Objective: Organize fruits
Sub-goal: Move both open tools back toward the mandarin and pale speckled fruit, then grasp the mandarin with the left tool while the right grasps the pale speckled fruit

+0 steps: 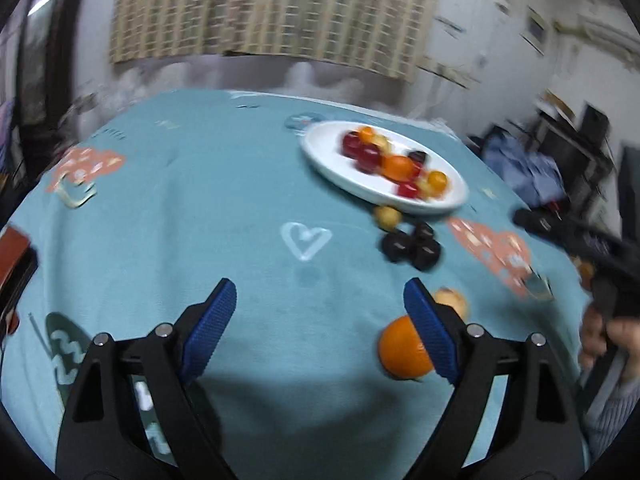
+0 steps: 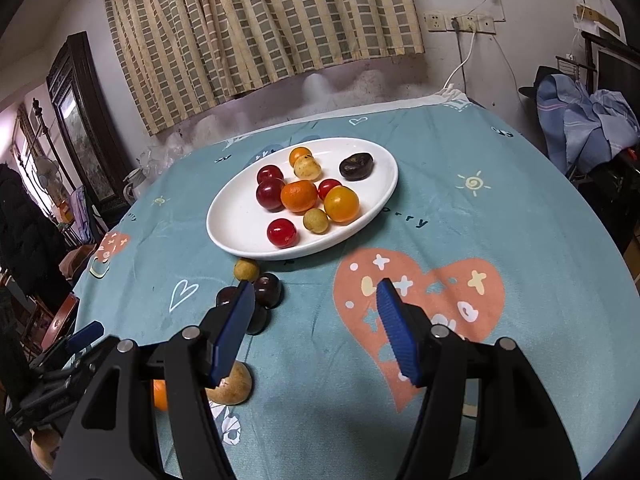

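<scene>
Above the teal-clothed counter [image 2: 520, 240], left gripper [image 1: 320, 304] and right gripper [image 2: 316, 300] level, fingers released, white oval plate [image 2: 240, 232] of fruit ahead

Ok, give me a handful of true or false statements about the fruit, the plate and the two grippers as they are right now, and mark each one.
1. The white plate holds several fruits. True.
2. The left gripper is shut on an orange. False: its jaws stand wide open and hold nothing; the orange lies on the tablecloth by its right finger.
3. Dark plums lie on the cloth, off the plate. True.
4. The right gripper grips a cherry tomato. False: it is open and holds nothing.
5. All fruit is already on the plate. False: a small yellow-green fruit lies just outside the rim, along with the plums and the orange.
</scene>
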{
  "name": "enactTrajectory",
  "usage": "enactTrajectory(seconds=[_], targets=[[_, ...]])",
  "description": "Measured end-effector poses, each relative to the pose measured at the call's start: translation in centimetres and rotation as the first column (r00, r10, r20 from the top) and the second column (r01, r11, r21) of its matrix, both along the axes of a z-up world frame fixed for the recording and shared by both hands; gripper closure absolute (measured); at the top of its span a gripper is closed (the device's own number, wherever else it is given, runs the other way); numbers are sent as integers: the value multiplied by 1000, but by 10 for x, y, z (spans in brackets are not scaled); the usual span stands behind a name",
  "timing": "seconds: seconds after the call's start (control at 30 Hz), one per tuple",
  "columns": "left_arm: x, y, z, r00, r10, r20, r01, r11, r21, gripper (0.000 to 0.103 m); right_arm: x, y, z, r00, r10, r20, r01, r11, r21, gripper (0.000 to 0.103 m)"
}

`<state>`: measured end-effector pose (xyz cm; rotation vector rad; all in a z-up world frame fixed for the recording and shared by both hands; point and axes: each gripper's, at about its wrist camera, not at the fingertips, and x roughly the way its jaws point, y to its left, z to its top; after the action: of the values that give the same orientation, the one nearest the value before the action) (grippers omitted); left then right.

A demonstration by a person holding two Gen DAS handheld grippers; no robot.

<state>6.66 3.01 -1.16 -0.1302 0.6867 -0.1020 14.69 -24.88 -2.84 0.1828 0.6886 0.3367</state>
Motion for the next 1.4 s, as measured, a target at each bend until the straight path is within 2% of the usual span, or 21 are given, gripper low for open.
enactTrajectory(seconds=[0.07, 0.13, 0.2, 0.27, 0.33, 0.37, 0.47, 0.53, 0.57, 0.63, 0.67, 0.7, 0.73, 0.8, 0.87, 0.9, 0.93, 1.0, 1.1, 1.23, 1.4], targets=[[3, -23, -7, 997, -74, -32, 76, 995, 58, 16, 0, 0, -1, 1000, 0, -4, -1, 1000, -4, 39], [-2, -38, -8, 989, -142, -29, 144, 985, 95, 16, 1, 0, 0, 1000, 0, -5, 0, 1000, -2, 39], [-10, -45, -3, 978, -210, 3, 209, 974, 82, 16, 1, 1, -1, 1000, -1, -8, 1, 1000, -4, 39], [-11, -54, -4, 964, -266, 0, 265, 960, 89, 15, 2, 1, -2, 1000, -3, -15, 3, 1000, -6, 39], [-4, -66, -14, 958, -278, -69, 285, 948, 143, 15, 2, 1, -3, 1000, -2, -20, 2, 1000, -9, 39], [2, -67, -19, 957, -269, -110, 283, 949, 139, 15, 3, 2, -3, 1000, 0, -21, 0, 1000, -10, 39], [12, -42, -23, 977, -163, -141, 178, 978, 106, 13, 3, 1, -3, 1000, -1, -21, 1, 1000, -6, 39], [13, -19, -17, 988, -106, -116, 112, 993, 46, 12, 3, 0, -3, 1000, -3, -22, 3, 1000, 2, 39], [12, -7, -11, 997, -33, -73, 38, 998, 56, 13, 3, 0, -3, 1000, -4, -22, 4, 1000, 4, 39], [10, 13, -3, 994, 106, -13, -104, 992, 78, 14, 2, -1, -2, 1000, -4, -21, 4, 1000, 9, 39], [10, 23, -2, 989, 147, -10, -147, 988, 51, 14, 2, -1, -2, 1000, -2, -20, 2, 1000, 10, 39], [12, 34, -4, 987, 159, -30, -159, 987, -5, 14, 2, 0, -2, 1000, 0, -19, 0, 1000, 11, 39], [16, 41, -10, 989, 129, -72, -134, 988, -74, 16, 1, 0, -1, 1000, 3, -18, -3, 1000, 10, 39], [18, 37, -14, 993, 64, -102, -77, 989, -124, 16, 0, 2, -2, 1000, 10, -17, -10, 1000, 4, 39], [19, 15, -13, 996, 18, -84, -19, 1000, -14, 16, 0, 3, -2, 1000, 15, -17, -15, 1000, -2, 39], [20, 6, -16, 996, 14, -89, -10, 999, 45, 16, 0, 3, -2, 1000, 16, -18, -16, 1000, -2, 39], [25, 1, -21, 993, 9, -119, -1, 997, 71, 16, 0, 4, -2, 1000, 19, -18, -19, 1000, -3, 39], [32, 5, -28, 988, 22, -154, -13, 998, 58, 18, -1, 6, -2, 1000, 25, -15, -25, 1000, -7, 39], [32, 16, -25, 989, 79, -127, -72, 996, 57, 22, -2, 11, -3, 999, 39, -14, -39, 999, -20, 39], [47, 27, -18, 983, 161, -89, -149, 980, 129, 22, -3, 17, -6, 998, 56, -18, -56, 998, -42, 39], [64, 54, -19, 966, 237, -106, -225, 968, 107, 23, -4, 22, -8, 997, 68, -21, -69, 996, -56, 39]])
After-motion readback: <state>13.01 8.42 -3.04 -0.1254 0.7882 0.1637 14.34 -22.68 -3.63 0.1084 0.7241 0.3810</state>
